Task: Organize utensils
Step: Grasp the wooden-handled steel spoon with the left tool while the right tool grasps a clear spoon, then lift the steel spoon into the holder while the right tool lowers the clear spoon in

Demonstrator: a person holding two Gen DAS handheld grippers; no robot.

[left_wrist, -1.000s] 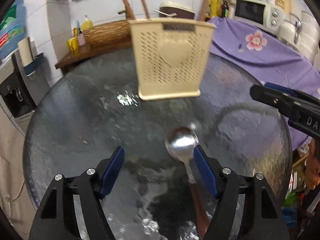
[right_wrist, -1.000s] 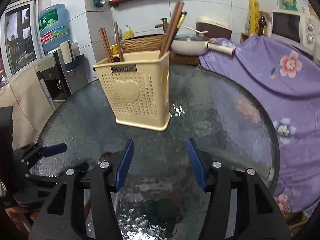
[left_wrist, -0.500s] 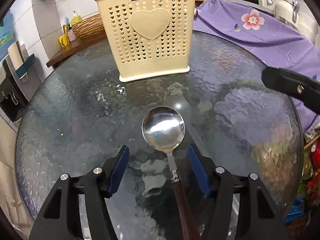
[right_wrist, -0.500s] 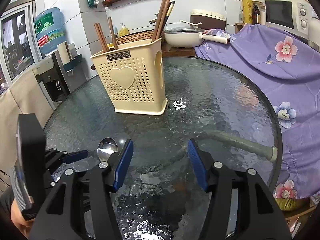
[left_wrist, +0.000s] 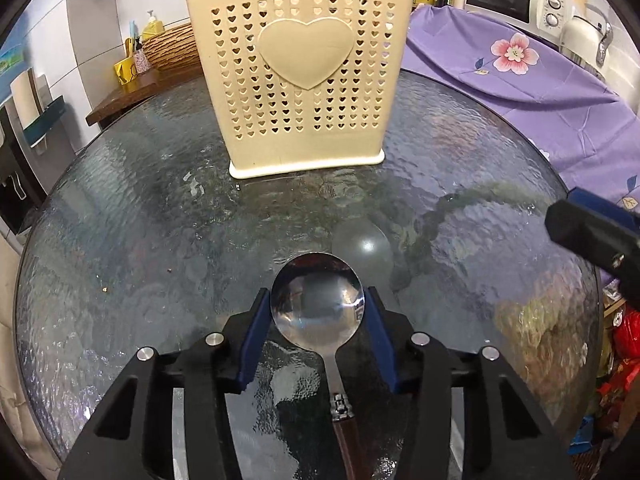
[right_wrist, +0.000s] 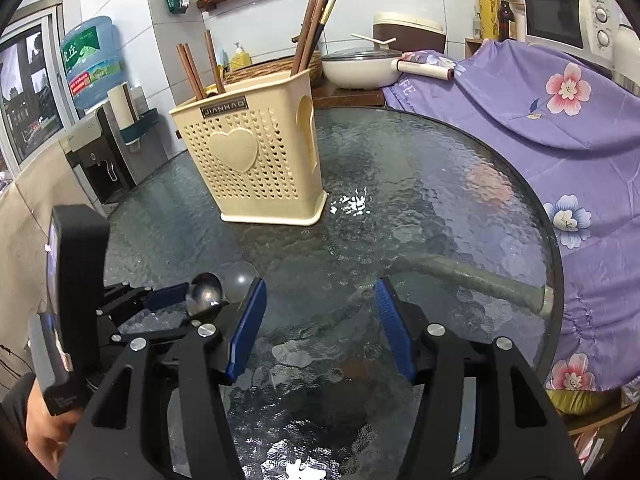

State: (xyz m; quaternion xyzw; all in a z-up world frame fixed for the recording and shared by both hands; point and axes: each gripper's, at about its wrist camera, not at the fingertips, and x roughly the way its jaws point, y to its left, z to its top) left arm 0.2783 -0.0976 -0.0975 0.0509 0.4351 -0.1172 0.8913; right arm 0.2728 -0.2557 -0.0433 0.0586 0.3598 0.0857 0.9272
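Note:
A metal spoon point(left_wrist: 318, 304) with a brown handle lies on the round glass table point(left_wrist: 140, 220), its bowl pointing at the cream utensil holder point(left_wrist: 300, 76). My left gripper point(left_wrist: 316, 316) is closing on the spoon's bowl, and both blue pads point(left_wrist: 254, 332) meet its rim. The right wrist view shows the same spoon point(right_wrist: 206, 292) in the left gripper point(right_wrist: 188, 300) at the lower left. My right gripper point(right_wrist: 320, 312) hovers open over bare glass with nothing between its fingers. The holder point(right_wrist: 256, 164) stands upright with brown chopsticks point(right_wrist: 312, 24) in it.
A purple flowered cloth point(right_wrist: 540, 128) covers something along the table's right side. A white pan point(right_wrist: 360, 68) and a woven basket sit on a wooden counter behind the holder. A water dispenser point(right_wrist: 92, 148) stands at the left. A hand point(right_wrist: 44, 432) holds the left gripper.
My left gripper has moved forward and down over the spoon, and its jaws have narrowed from wide apart to the bowl's rim. The right gripper has hardly moved and has kept its opening.

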